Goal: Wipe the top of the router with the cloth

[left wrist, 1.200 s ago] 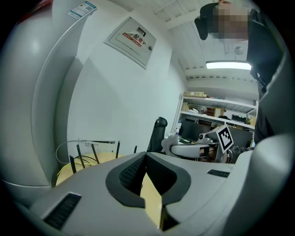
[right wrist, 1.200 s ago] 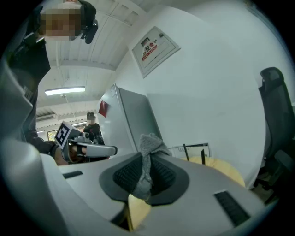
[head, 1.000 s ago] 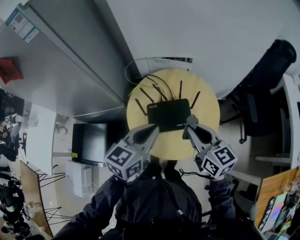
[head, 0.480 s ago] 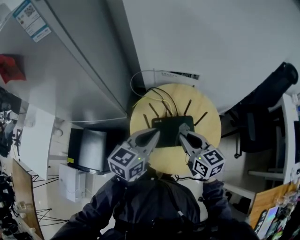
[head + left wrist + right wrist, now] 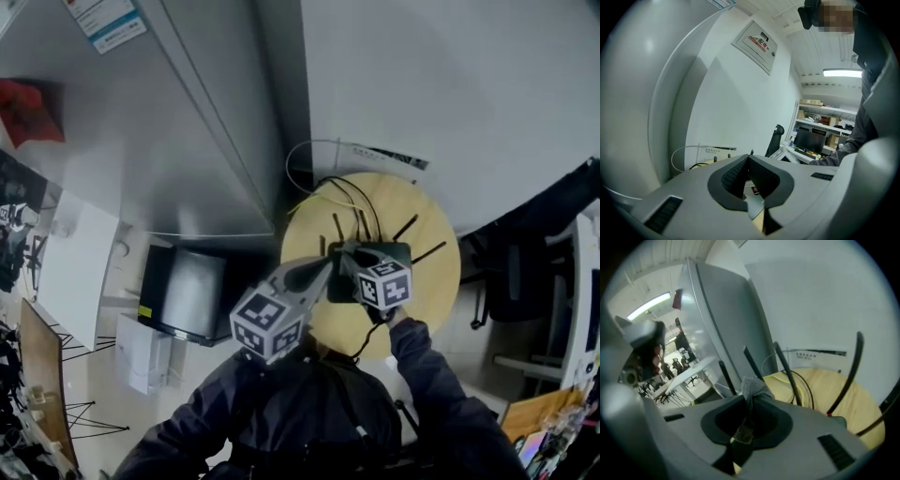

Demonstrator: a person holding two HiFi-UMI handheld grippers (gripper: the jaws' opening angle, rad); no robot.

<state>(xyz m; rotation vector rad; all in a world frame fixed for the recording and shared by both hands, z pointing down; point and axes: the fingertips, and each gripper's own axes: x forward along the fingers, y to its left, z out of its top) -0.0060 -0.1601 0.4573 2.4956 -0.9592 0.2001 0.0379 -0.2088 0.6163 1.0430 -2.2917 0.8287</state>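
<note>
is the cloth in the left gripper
No, the cloth is pinched between the right gripper's jaws, while the left gripper is shut on nothing.

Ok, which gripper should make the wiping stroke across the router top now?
Right. The right gripper is shut on the cloth and sits over the router. The left gripper is shut with nothing in it, beside the router's left edge.

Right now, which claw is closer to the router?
Right. The right claw is over the router, holding the cloth; the left claw sits at its edge, beside the right one.
</note>
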